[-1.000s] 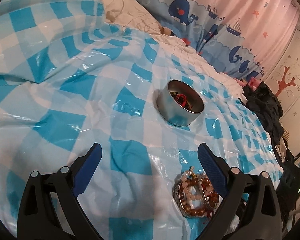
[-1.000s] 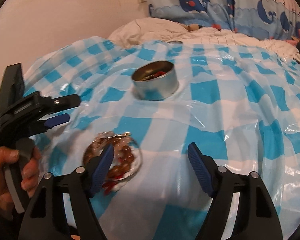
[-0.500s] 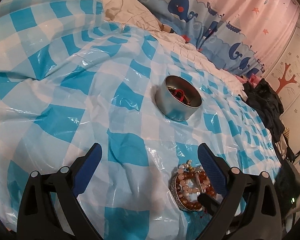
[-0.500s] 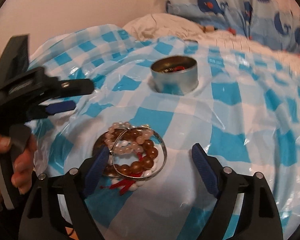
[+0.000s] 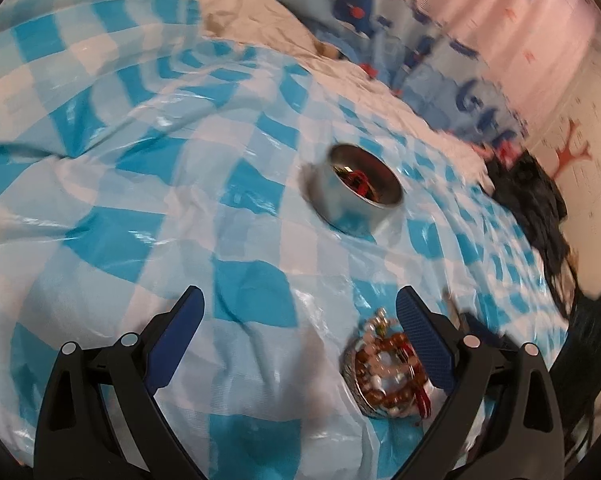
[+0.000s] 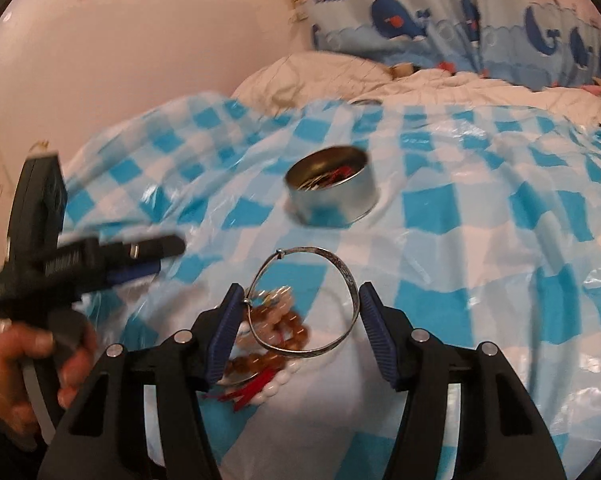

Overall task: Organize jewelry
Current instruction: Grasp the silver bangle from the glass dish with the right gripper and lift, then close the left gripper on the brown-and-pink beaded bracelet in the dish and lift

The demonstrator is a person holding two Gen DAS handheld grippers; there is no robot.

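On a bed spread with a glossy blue-and-white checked plastic sheet, a round silver metal tin holding red-threaded pieces sits well beyond a shallow dish of brown and pink bead bracelets. The right gripper has just been closing and pinches a thin silver bangle between its blue pads, lifted above the beads. The left gripper, in a hand, stands spread wide with nothing between its jaws. A white quilt, whale-print curtains and a pale pink wall lie behind.
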